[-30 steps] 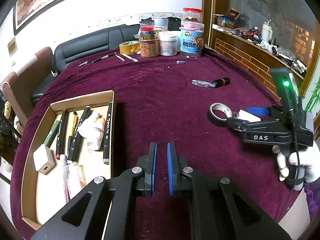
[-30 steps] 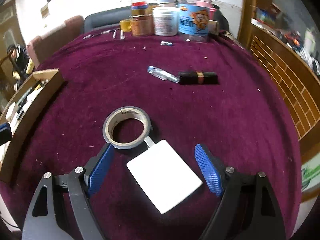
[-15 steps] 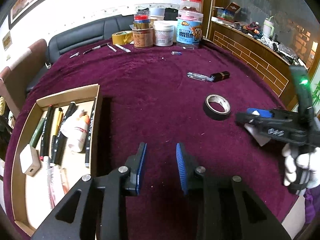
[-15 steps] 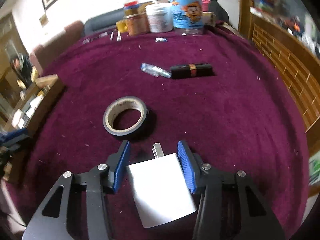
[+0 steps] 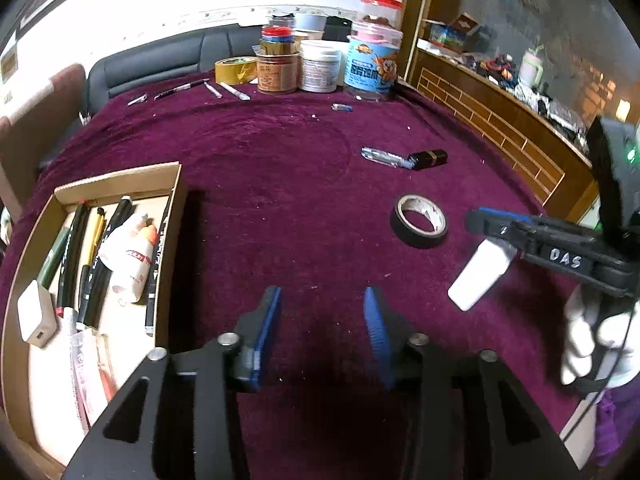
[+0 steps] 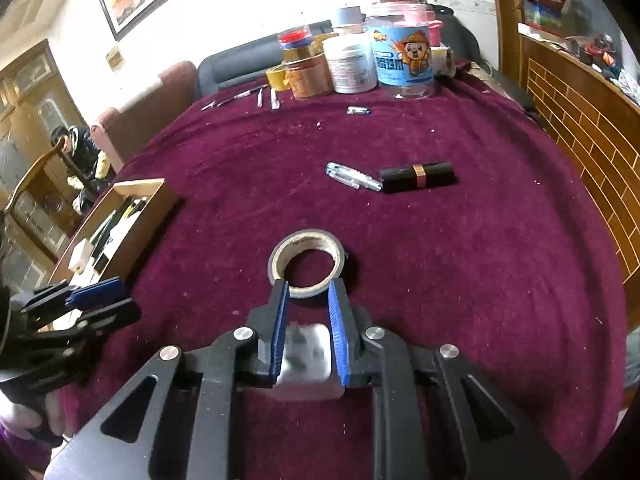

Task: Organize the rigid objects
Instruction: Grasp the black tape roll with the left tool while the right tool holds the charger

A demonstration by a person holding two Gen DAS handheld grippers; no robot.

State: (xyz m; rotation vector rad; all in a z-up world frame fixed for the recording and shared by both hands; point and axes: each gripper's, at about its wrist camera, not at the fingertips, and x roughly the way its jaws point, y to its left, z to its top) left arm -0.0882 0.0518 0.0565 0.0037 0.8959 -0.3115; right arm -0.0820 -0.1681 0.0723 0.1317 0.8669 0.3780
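- At the far left we see the cardboard box (image 5: 120,184) sitting on the purple tablecloth (image 5: 280,184), with markers and pens (image 5: 92,256) laid side by side in it, a white glue bottle (image 5: 130,260) among them, and a white charger cube (image 5: 36,316) near its left wall.
- Just right of the box, our left gripper (image 5: 322,320) hovers over bare cloth, its blue pads set well apart with nothing between them.
- Further right and a little beyond it, a roll of black tape (image 5: 420,220) lies flat on the cloth; past that, a clear pen part (image 5: 384,157) touches the end of a black lipstick tube (image 5: 428,159).
- At the back of the table we note a cluster of jars and tubs (image 5: 320,64), with a yellow tape roll (image 5: 235,70) to their left.
- At the right, our right gripper (image 6: 308,336) is clamped on the white power adapter (image 6: 306,356), pads pressed against its two sides; in the left wrist view the adapter (image 5: 478,276) hangs tilted, clear of the cloth, right of the black tape.
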